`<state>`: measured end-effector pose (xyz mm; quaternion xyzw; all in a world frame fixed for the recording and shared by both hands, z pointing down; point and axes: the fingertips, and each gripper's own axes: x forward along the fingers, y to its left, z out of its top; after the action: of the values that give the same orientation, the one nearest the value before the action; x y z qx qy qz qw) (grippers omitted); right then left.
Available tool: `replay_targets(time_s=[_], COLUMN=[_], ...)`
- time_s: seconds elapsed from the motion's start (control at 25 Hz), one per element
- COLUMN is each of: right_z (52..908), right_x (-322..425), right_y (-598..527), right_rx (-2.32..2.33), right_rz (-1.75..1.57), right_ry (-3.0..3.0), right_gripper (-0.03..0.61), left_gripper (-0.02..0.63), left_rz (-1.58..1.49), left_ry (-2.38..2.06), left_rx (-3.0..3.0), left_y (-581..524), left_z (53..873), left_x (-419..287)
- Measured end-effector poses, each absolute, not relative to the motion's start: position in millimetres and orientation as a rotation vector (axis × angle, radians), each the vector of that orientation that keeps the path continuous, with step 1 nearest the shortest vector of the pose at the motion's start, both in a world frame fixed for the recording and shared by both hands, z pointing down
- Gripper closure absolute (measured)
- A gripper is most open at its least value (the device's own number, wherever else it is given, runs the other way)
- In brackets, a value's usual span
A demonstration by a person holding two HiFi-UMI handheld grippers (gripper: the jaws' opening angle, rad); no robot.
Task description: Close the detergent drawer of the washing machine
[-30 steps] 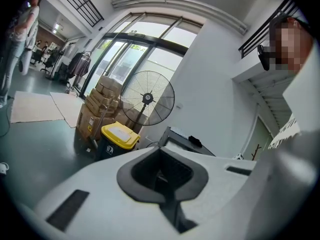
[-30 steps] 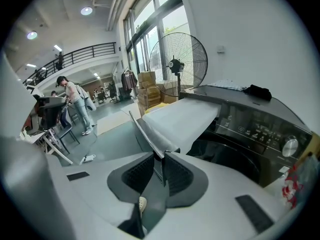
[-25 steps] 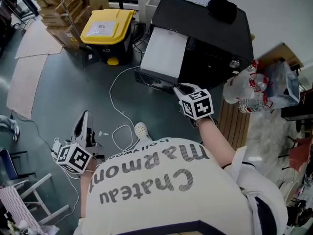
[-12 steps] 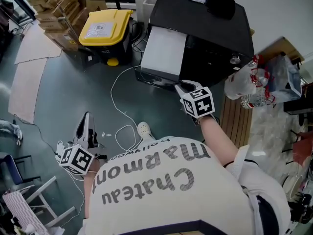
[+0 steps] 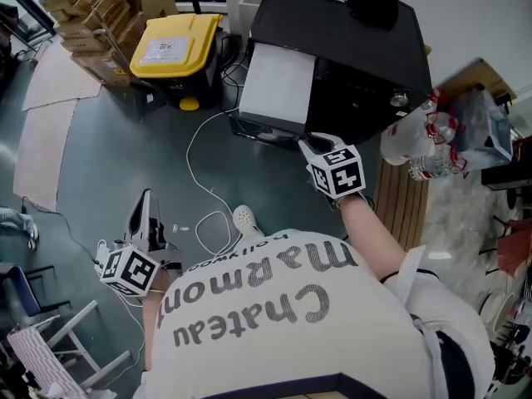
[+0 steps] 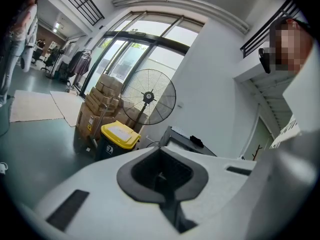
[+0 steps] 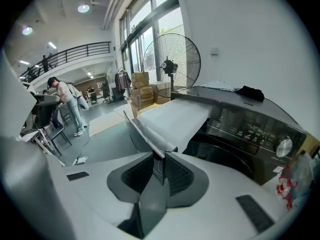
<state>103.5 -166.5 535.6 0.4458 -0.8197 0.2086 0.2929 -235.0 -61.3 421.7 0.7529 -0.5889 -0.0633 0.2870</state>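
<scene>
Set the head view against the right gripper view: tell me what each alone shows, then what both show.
Only the head view: the left tongs off to the side over the floor, plus the person's printed shirt and white shoe. Only the right gripper view: the front edge of the detergent drawer gripped in the right tongs, and a balcony railing across the room. Both: the black washing machine, the drawer pulled out, and the dark item on its top.

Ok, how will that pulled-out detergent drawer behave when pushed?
The detergent drawer looks like a rigid tray standing far out of the washing machine, so it probably slides straight in rather than flexing. The right gripper holds its thin front edge near one corner, so the push might skew and bind it.
</scene>
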Motion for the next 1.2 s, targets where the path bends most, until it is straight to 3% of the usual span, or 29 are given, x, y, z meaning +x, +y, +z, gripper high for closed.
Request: replay_targets(time_s=[1.2], right_z=[522.6], right_x=[117.5], right_y=[-216.4], right_rx=[1.433], right_rz=[0.518], right_ry=[-2.059], right_gripper=[0.485], left_gripper=[0.606], left_rz=[-0.176], left_ry=[-1.485], left_rx=[2.087], left_y=[-142.6], left_z=[410.7], left_x=[-260.0])
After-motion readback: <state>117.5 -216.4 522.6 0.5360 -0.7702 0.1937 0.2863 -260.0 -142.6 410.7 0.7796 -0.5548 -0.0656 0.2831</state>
